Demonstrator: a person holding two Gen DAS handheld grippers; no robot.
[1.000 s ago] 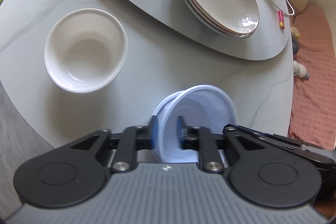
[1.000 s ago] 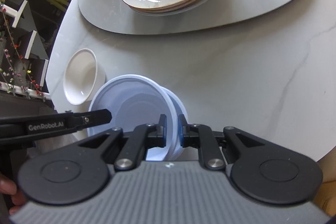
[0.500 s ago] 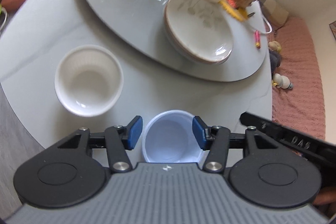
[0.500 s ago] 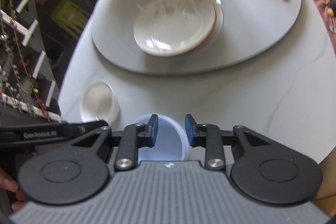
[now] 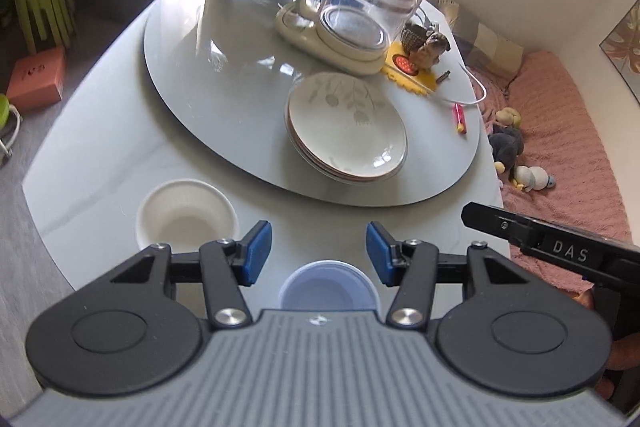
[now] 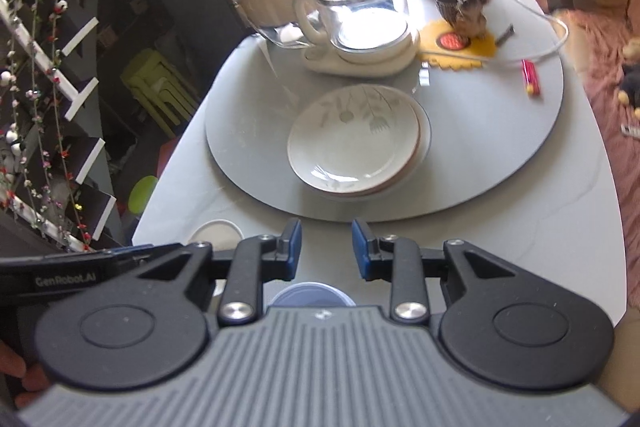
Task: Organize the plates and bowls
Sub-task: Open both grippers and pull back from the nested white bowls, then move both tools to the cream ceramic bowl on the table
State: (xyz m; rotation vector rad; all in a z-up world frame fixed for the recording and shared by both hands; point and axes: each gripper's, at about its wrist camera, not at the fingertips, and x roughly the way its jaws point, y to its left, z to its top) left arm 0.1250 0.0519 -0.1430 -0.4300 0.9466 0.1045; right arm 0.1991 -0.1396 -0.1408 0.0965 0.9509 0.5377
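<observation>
A pale grey, faintly veined marble table (image 5: 120,131) carries a darker grey turntable (image 5: 224,95). Cream plates (image 5: 348,131) with muted grey-green leaf sprigs and thin reddish-brown rims sit stacked beside a plain white ribbed bowl (image 5: 186,217) and pale blue bowls (image 5: 328,287). A yellow scalloped mat (image 5: 404,71) bears a red disc. Blue pads (image 5: 256,253) tip the black-and-grey left gripper (image 5: 318,253); the right gripper (image 6: 326,249) matches.

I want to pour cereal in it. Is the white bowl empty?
Empty, as far as it shows. The white bowl sits upright on the table, and the left wrist view looks straight into it: only bare white inside.
</observation>
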